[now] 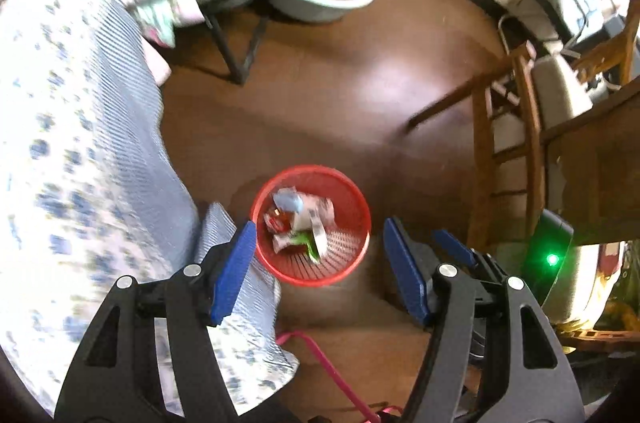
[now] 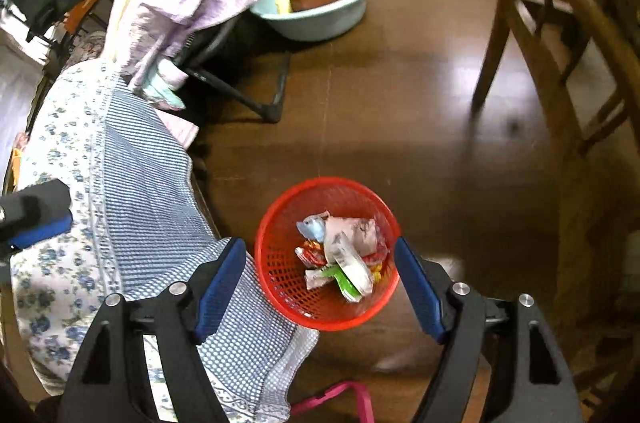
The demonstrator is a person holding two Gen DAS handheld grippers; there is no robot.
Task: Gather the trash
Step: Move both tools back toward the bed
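Below gripper (image 2: pixel 320 279): trash (image 2: pixel 340 255), seemingly binned.

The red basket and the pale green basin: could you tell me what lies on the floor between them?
Bare brown floor separates the red basket from the basin; both wrist views show it.

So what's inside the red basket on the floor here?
The red mesh basket holds crumpled wrappers: a pale blue scrap, a white-pink packet, red and green pieces. Whatever lies beneath that pile is covered. Both grippers are open, with nothing between their jaws.
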